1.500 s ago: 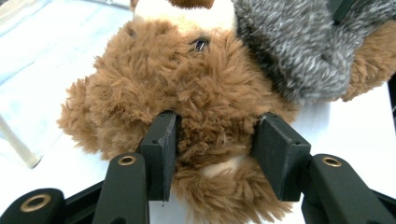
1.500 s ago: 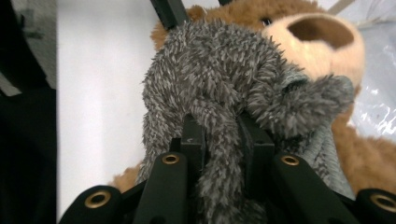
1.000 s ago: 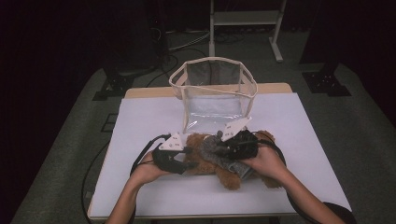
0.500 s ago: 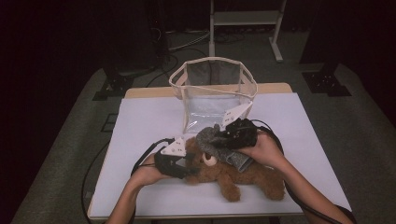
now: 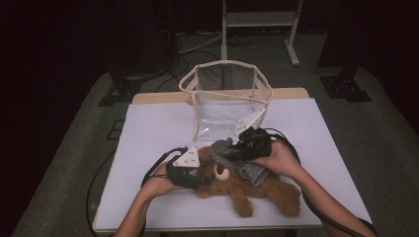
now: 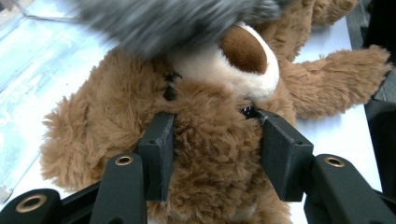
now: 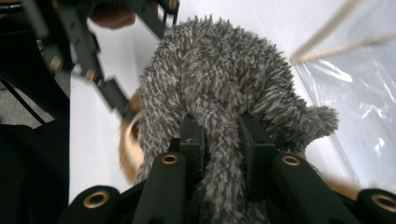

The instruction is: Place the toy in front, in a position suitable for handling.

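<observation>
The teddy bear [image 5: 247,190] lies on the white worktop [image 5: 148,128], toward the near edge, head toward the left hand-held gripper [image 5: 190,173] and legs reaching right, close to the front edge. In the left gripper view the black jaws stand on either side of the bear's head below the muzzle [image 6: 243,51], pads sunk into the fur: a half-wide grip clamped on the bear. These jaws have just been closing, with the bear between them.

The right hand-held gripper [image 5: 237,148] is held just above the bear's head and chest with a grey furry cloth [image 5: 232,158] in it. In the right gripper view its jaws are narrow, pinching a fold of the grey cloth [image 7: 219,107], which bulges out ahead of them.

A clear bag [image 5: 225,101] with a cream rim stands open behind the bear, near the far edge of the worktop, just beyond the right hand-held gripper. Bare worktop lies to the left of the bag and left of the left hand; the right side past the bear's legs is open too.

Against the earlier frames, the right hand-held gripper with the cloth has come up and a little toward the bag, and more of the bear's body is uncovered; the left one has hardly shifted.

Count: one bear, one grey cloth, one bag, two hand-held grippers.
</observation>
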{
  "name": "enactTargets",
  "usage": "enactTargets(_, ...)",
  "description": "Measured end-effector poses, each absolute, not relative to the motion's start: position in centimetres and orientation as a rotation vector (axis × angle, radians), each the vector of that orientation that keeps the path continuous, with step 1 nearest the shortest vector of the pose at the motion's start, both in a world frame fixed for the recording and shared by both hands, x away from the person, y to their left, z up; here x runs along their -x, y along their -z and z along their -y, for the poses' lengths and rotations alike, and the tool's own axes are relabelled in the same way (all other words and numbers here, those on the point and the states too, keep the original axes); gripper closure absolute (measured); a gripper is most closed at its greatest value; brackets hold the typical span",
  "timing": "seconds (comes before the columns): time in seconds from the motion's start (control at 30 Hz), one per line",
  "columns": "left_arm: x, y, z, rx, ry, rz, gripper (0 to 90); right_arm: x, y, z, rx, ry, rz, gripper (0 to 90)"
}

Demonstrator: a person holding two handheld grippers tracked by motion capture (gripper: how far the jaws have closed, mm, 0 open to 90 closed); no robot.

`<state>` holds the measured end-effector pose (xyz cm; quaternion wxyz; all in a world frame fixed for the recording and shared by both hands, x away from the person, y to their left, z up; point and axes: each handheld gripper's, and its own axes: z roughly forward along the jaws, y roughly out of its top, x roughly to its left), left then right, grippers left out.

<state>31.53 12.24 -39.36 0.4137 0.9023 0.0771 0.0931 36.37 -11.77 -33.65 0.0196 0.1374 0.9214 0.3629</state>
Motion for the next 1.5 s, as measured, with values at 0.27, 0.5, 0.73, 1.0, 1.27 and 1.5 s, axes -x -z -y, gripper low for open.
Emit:
enactTargets(0.27, -31.2, 39.9, -12.7, -2.271, -0.176, -0.161, 49.9, -39.7, 34.8, 6.2, -0.41, -1.04, -2.967, 73.4)
enactTargets(0.5, -31.1, 39.7, -12.6, -2.274, -0.172, -0.148, 50.4, -39.3, 34.6, 8.4, -0.442, -1.002, -2.951, 73.4)
enactTargets(0.73, -31.4, 39.8, -12.6, -2.254, -0.176, -0.188, 49.1, -34.0, 34.0, 14.9, -0.466, -1.037, -2.864, 73.5)
enactTargets(1.0, -31.8, 39.6, -12.4, -2.222, -0.23, -0.253, 48.8, -28.0, 33.7, 19.4, -0.489, -1.013, -2.728, 73.4)
enactTargets(1.27, -32.3, 38.6, -13.4, -2.242, -0.29, -0.285, 45.6, -30.7, 35.2, 20.8, -0.591, -1.011, -2.629, 73.4)
enactTargets(1.5, -32.9, 39.7, -13.3, -2.246, -0.264, -0.332, 51.1, -33.6, 34.0, 19.5, -0.607, -0.998, -2.616, 73.3)
